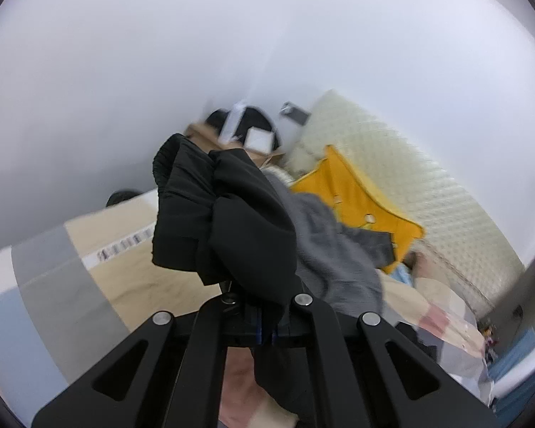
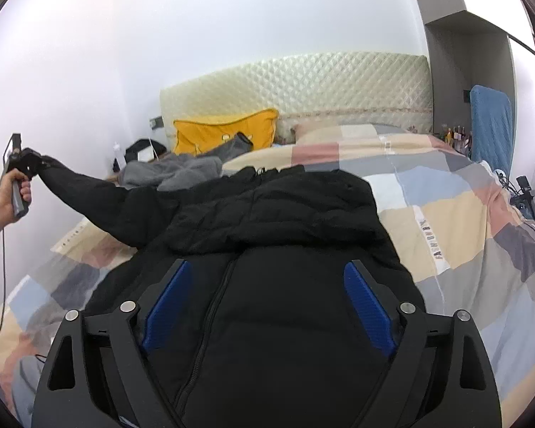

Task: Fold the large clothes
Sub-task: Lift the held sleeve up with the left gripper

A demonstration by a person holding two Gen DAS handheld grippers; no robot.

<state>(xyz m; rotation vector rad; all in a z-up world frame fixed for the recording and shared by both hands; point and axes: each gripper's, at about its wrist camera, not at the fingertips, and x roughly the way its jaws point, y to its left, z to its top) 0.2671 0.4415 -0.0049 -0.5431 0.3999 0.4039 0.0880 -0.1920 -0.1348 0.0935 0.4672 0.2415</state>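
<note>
Black padded jacket (image 2: pixel 267 235) lies on the checked quilt (image 2: pixel 463 221), its sleeve (image 2: pixel 100 199) stretched out leftward to the left gripper (image 1: pixel 256 285), which pinches the cuff; the right gripper (image 2: pixel 267 303) hovers spread over the zipped body, so the sleeve would fold rightward.

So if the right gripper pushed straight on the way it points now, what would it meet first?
Most likely the black jacket: the right gripper is open with the jacket's zipped front between its blue pads, and the bunched fabric rises just ahead. Depth is hard to judge.
</note>
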